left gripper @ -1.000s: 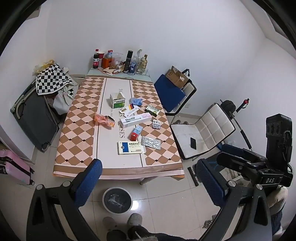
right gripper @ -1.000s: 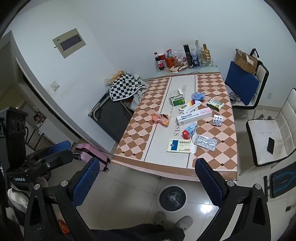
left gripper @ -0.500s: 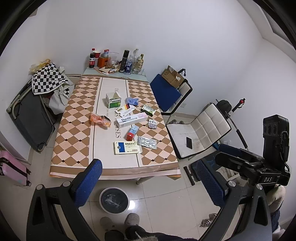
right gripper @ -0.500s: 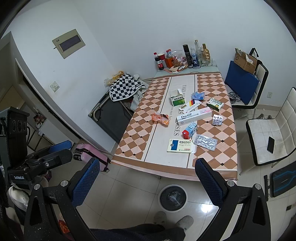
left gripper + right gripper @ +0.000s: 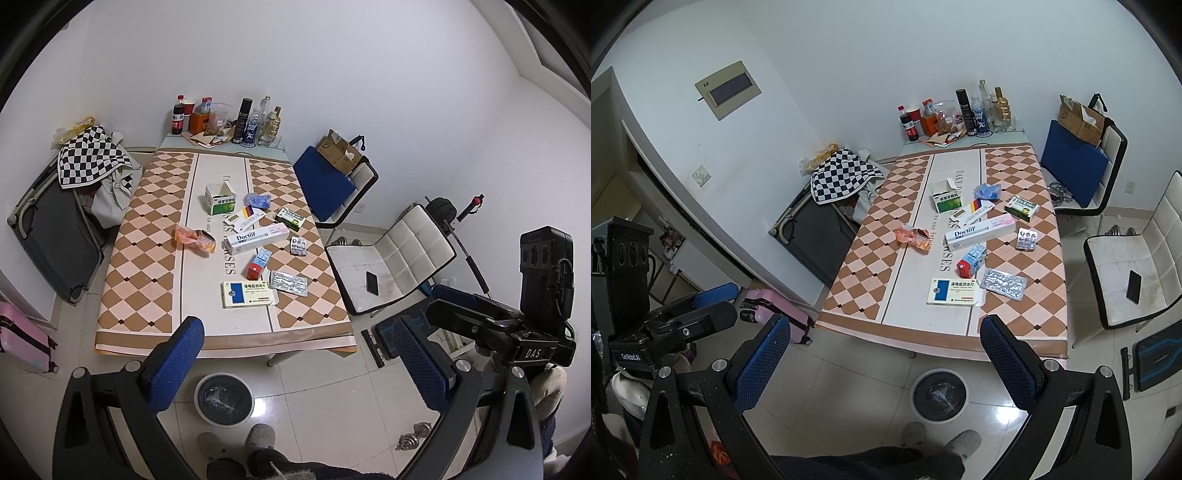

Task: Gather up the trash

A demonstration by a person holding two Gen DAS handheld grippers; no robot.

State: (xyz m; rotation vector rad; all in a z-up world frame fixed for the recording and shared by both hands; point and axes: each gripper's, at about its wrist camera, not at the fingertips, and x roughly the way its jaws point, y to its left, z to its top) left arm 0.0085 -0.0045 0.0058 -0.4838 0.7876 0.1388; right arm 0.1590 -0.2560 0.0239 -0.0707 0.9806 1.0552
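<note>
Trash lies on the checked tablecloth (image 5: 140, 266): an orange wrapper (image 5: 194, 238), a long "Doctor" box (image 5: 256, 236), a blue-and-white medicine box (image 5: 249, 293), a foil blister sheet (image 5: 289, 282), a red-and-blue carton (image 5: 258, 262), green boxes (image 5: 221, 199) and a blue crumple (image 5: 257, 200). A round bin (image 5: 224, 398) with a dark liner stands on the floor at the table's near end. My left gripper (image 5: 295, 363) and right gripper (image 5: 886, 363) are both open and empty, held high above the floor, well back from the table.
Bottles and jars (image 5: 236, 120) crowd the table's far end. A white chair with a phone (image 5: 373, 282) and a blue-cushioned chair (image 5: 327, 182) stand to the right. A checked cloth over a dark cot (image 5: 92, 158) and a pink suitcase (image 5: 22, 341) are on the left.
Both grippers have drifted slightly; the table sits a little further off and lower left in the left wrist view. Nothing on the table has moved. Both grippers stay open.
</note>
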